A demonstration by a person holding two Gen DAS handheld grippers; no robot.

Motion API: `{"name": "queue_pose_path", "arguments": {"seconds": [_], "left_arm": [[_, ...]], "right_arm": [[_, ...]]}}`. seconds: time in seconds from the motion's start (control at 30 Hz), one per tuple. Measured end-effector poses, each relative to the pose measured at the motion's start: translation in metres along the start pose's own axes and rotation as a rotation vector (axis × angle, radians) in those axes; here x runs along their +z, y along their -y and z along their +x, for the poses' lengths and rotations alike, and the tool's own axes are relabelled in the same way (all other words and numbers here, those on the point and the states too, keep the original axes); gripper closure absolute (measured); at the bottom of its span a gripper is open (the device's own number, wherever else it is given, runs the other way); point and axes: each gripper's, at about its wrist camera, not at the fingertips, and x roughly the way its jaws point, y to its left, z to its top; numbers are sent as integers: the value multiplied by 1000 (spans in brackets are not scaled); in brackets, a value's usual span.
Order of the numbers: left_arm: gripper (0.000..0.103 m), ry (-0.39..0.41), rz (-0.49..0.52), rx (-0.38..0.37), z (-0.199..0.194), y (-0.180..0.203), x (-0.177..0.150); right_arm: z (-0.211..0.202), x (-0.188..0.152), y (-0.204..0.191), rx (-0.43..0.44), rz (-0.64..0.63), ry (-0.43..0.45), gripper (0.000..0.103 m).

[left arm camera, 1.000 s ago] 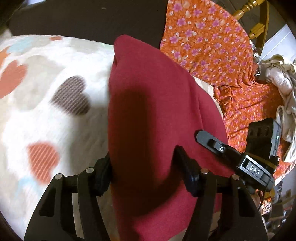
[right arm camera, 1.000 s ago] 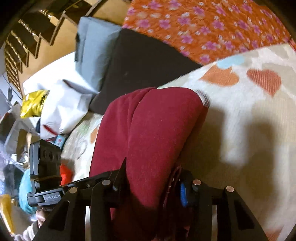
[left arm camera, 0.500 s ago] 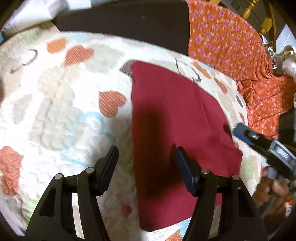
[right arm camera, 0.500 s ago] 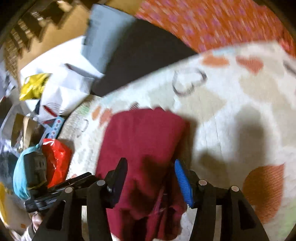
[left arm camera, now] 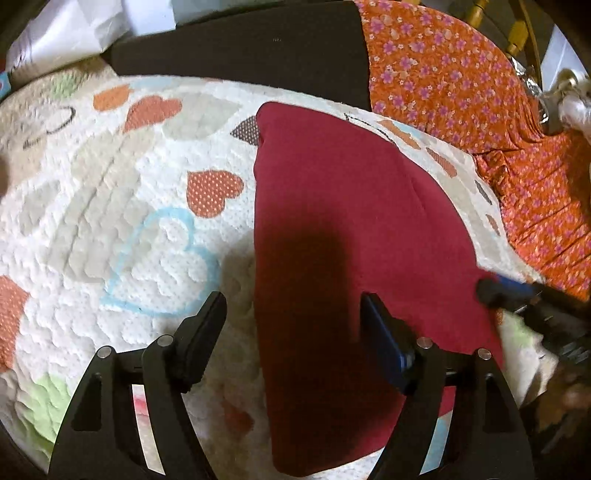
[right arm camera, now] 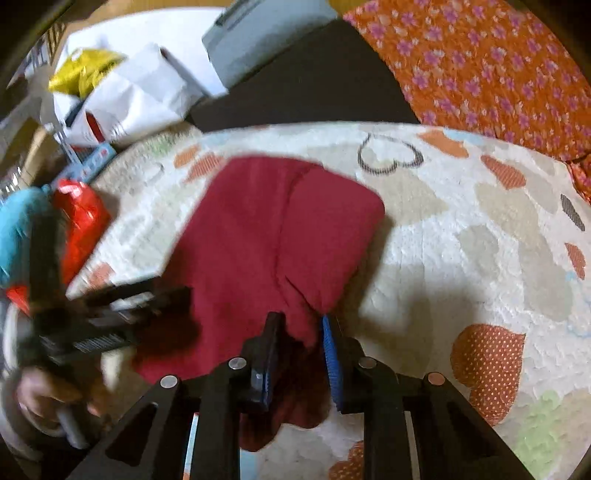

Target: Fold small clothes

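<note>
A dark red garment [left arm camera: 343, 236] lies folded flat on the white quilt with coloured hearts [left arm camera: 110, 206]. My left gripper [left arm camera: 293, 321] is open above the garment's near left edge, holding nothing. In the right wrist view the garment [right arm camera: 273, 236] shows a fold line down its middle. My right gripper [right arm camera: 301, 325] has its jaws narrowed around the garment's near corner, with red cloth between the pads. The right gripper also shows blurred in the left wrist view [left arm camera: 517, 295], and the left gripper blurred in the right wrist view [right arm camera: 122, 306].
An orange floral cloth [left arm camera: 461, 92] lies at the far right on a dark mat [left arm camera: 258, 48]. White bags [right arm camera: 125, 92], a yellow packet [right arm camera: 81, 70] and a red bag [right arm camera: 79, 218] sit at the quilt's far left. A wooden chair [left arm camera: 517, 33] stands behind.
Both grippers let the lifted garment down onto the quilt and pulled back. The left gripper opened and released it. The right gripper opened, then narrowed again on the near corner.
</note>
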Motion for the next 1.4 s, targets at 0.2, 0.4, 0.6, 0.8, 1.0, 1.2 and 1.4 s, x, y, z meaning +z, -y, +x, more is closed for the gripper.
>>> {"name": "queue_pose_path", "arguments": {"seconds": [0.2, 0.4, 0.6, 0.8, 1.0, 1.2, 1.4], "left_arm": [[26, 20, 47, 33, 1, 8, 2], [26, 20, 48, 28, 5, 6, 4], [26, 29, 55, 30, 8, 7, 8], [26, 40, 68, 39, 9, 8, 8], [26, 62, 92, 64, 6, 11, 7], [26, 116, 147, 124, -2, 20, 1], [26, 163, 203, 188, -20, 31, -3]], "right_arm": [[9, 30, -16, -37, 4, 58, 81], [46, 49, -9, -109, 26, 24, 81], [83, 59, -1, -106, 23, -16, 81], [68, 59, 3, -70, 52, -19, 81], [28, 39, -10, -75, 10, 16, 81], [33, 14, -8, -98, 12, 4, 79], [-3, 13, -19, -117, 9, 95, 76]]}}
